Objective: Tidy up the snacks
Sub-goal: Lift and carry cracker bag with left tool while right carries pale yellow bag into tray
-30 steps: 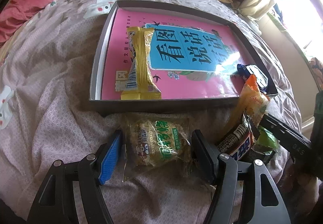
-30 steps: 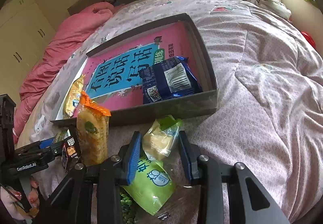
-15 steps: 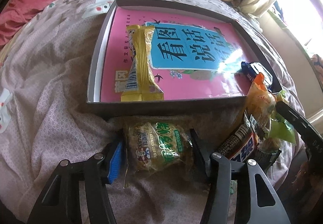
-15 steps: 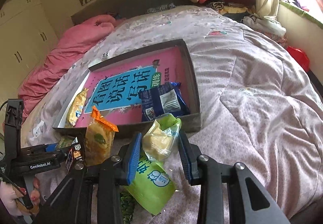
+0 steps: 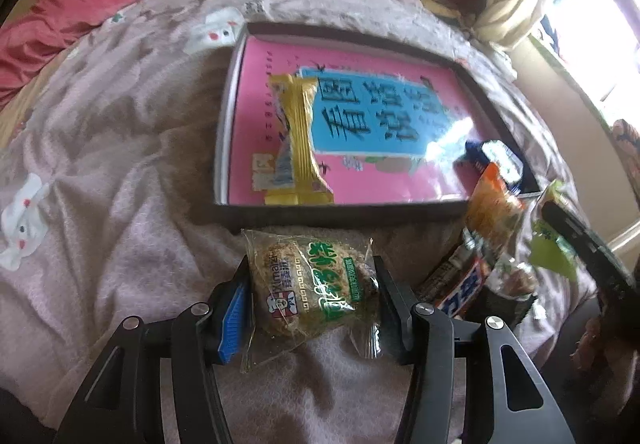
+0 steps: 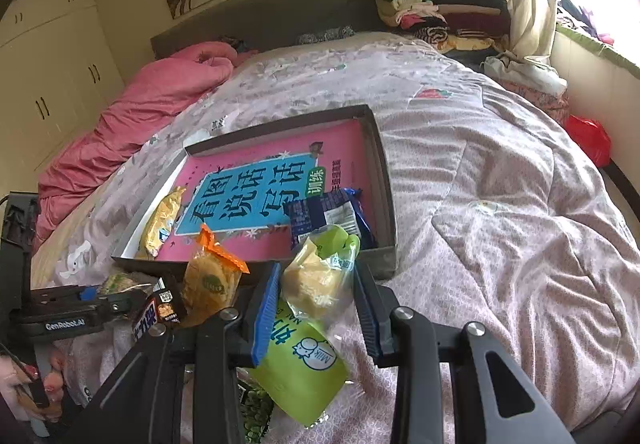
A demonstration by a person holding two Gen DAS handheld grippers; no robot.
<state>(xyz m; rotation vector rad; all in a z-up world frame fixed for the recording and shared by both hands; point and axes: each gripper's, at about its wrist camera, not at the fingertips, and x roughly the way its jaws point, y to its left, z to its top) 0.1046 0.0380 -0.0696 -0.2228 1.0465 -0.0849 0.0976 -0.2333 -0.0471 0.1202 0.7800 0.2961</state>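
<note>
A clear packet with a green label (image 5: 312,284) sits between the fingers of my left gripper (image 5: 311,268). Its jaws are closing and both pads touch the wrapper. My right gripper (image 6: 318,272) is shut on a yellow-and-green milk snack packet (image 6: 308,360), held above the bedspread in front of the box. The shallow dark box (image 5: 224,123) (image 6: 386,179) has a pink book cover as its floor. Inside lie a gold packet (image 5: 300,139) (image 6: 162,224) and a blue packet (image 5: 496,159) (image 6: 328,215).
An orange-topped packet (image 5: 494,211) (image 6: 210,280) and a chocolate bar wrapper (image 5: 464,284) (image 6: 152,312) lie between the grippers in front of the box. A pink quilt (image 6: 140,111) lies at the far left. Folded clothes (image 6: 420,11) are stacked by the headboard. A person's hand (image 6: 24,392) holds the left gripper.
The left jaws have drawn in onto the green-label packet. The right gripper has risen and tipped upward with its packet, so more of the room shows.
</note>
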